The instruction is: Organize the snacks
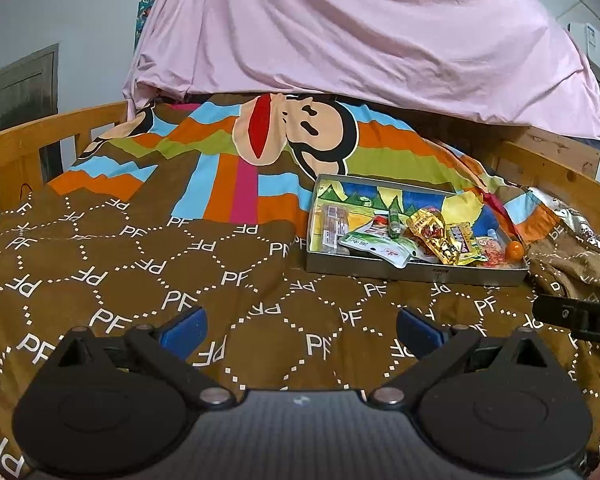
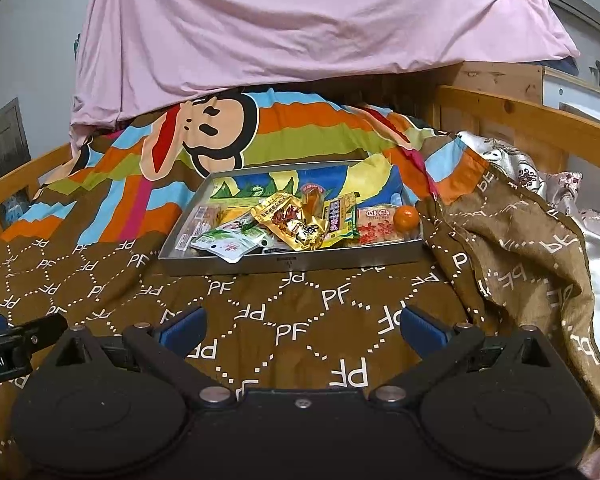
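Observation:
A shallow metal tray (image 1: 416, 273) (image 2: 288, 266) with a colourful printed bottom lies on the brown "PF" blanket. In it are several snack packets: a gold foil pack (image 1: 436, 236) (image 2: 296, 224), a green and white pouch (image 1: 376, 246) (image 2: 230, 242), a clear wrapped bar (image 1: 332, 228) and a small orange (image 1: 514, 251) (image 2: 405, 217) at its right end. My left gripper (image 1: 302, 330) is open and empty, low over the blanket, left of and before the tray. My right gripper (image 2: 302, 330) is open and empty, in front of the tray.
A striped monkey-print quilt (image 1: 228, 152) and a pink sheet (image 2: 300, 20) lie behind the tray. Wooden bed rails (image 1: 28, 148) (image 2: 540, 116) run on both sides. A bunched blanket fold (image 2: 512, 240) rises right of the tray.

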Available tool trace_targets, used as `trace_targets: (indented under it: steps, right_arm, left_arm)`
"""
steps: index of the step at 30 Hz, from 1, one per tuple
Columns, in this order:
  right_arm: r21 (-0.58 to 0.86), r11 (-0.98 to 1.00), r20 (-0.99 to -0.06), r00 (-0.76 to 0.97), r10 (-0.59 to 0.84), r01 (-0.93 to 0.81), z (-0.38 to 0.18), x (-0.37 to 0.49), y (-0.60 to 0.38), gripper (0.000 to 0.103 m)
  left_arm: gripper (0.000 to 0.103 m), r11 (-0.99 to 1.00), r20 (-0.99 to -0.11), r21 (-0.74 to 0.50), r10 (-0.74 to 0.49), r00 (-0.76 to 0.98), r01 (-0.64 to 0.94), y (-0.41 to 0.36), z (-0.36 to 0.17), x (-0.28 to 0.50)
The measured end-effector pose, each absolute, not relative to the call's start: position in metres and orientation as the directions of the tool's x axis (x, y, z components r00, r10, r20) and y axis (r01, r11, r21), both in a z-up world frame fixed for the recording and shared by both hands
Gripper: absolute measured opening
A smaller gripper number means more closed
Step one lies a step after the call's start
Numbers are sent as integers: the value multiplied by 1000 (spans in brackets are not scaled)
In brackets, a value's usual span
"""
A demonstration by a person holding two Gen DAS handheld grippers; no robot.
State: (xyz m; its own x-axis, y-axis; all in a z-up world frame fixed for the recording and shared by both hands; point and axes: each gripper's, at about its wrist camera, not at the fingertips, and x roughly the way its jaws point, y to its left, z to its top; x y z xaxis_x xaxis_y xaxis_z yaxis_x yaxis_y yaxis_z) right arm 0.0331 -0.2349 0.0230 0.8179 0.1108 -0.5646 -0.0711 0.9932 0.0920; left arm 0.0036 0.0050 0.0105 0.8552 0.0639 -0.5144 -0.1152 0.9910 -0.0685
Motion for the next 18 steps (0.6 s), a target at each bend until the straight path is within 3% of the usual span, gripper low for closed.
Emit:
trace_targets:
  steps: [18]
  right_arm:
    - [94,993,-570,814,112,-71,20,35,-237,102]
  left_arm:
    - [102,990,-520,-69,66,852,-119,9,10,4]
